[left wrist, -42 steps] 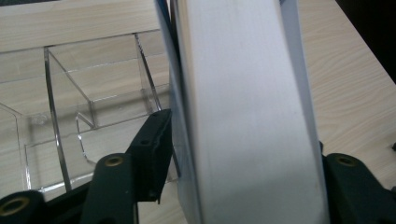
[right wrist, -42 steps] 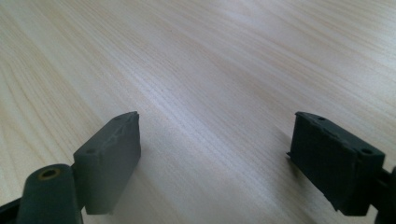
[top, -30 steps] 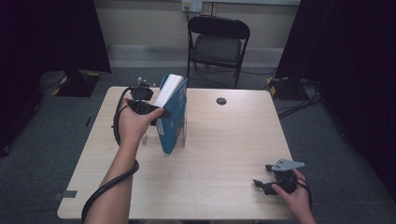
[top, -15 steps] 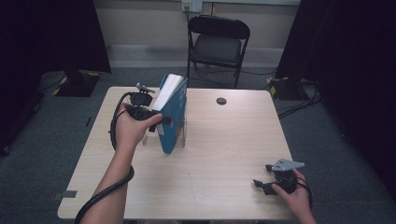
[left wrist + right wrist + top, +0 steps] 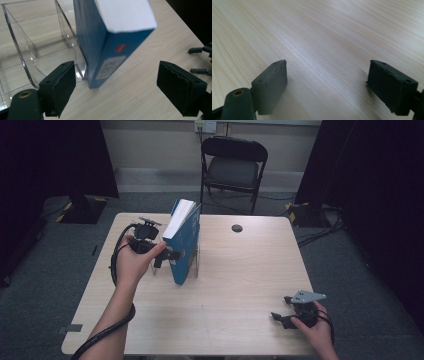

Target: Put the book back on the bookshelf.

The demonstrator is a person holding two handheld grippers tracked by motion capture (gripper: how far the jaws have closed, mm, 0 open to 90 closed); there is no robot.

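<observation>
— What is seen on the bench (image 5: 240,285)?

— A thick blue book (image 5: 184,242) is stood on end toward the far left of the bench, leaned against the clear plastic stand (image 5: 196,262) beside it. In the left gripper view the book (image 5: 110,42) is tilted, one lower corner planted on the wood, one wall of the stand (image 5: 72,42) met by its cover.

— How is it judged to handle?

— It is judged stiff and fairly heavy, with a smooth cover that may slip. A hold across the covers, near the spine and low down, would be favoured; the stand looks brittle and light, easily shoved.

— And the claws?

— The left claw (image 5: 172,255) is held just at the book's near face, its jaws spread and lately widened further; the book is set ahead of them and between their lines, but no pad is pressed on it. The right claw (image 5: 281,317) is rested well apart at the near right, jaws spread over bare wood, nothing pinched.
</observation>
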